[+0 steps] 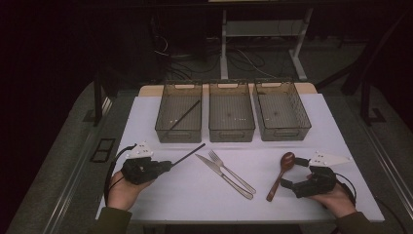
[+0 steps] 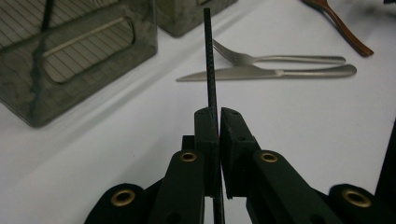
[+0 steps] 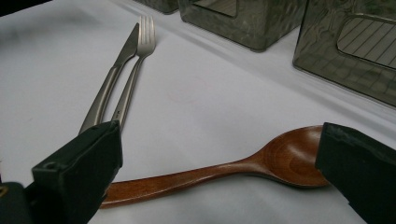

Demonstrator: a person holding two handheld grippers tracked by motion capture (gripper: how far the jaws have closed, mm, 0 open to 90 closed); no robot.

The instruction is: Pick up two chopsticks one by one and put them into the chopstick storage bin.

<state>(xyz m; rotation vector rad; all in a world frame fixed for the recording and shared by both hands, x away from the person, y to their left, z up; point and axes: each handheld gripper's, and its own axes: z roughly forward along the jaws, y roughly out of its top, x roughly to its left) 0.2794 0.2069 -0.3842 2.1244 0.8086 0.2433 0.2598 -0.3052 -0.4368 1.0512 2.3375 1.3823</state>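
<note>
My left gripper (image 1: pixel 168 165) (image 2: pixel 218 116) is shut on a thin black chopstick (image 1: pixel 189 153) (image 2: pixel 208 56), which sticks out past the jaws toward the left bin (image 1: pixel 179 113). A second chopstick (image 1: pixel 185 115) lies slanted inside that bin. A metal knife (image 1: pixel 224 176) (image 2: pixel 266 73) (image 3: pixel 108 81) and fork (image 1: pixel 232 171) (image 2: pixel 280 59) (image 3: pixel 136 65) lie side by side at the table's middle. A wooden spoon (image 1: pixel 279 174) (image 3: pixel 224 172) lies at the right, between the wide-apart jaws of my open right gripper (image 1: pixel 292 172) (image 3: pixel 219 177).
Three dark see-through bins stand in a row at the back of the white tabletop (image 1: pixel 195 190): the left one, a middle one (image 1: pixel 231 111) and a right one (image 1: pixel 281 109). Cables and table legs show on the dark floor beyond.
</note>
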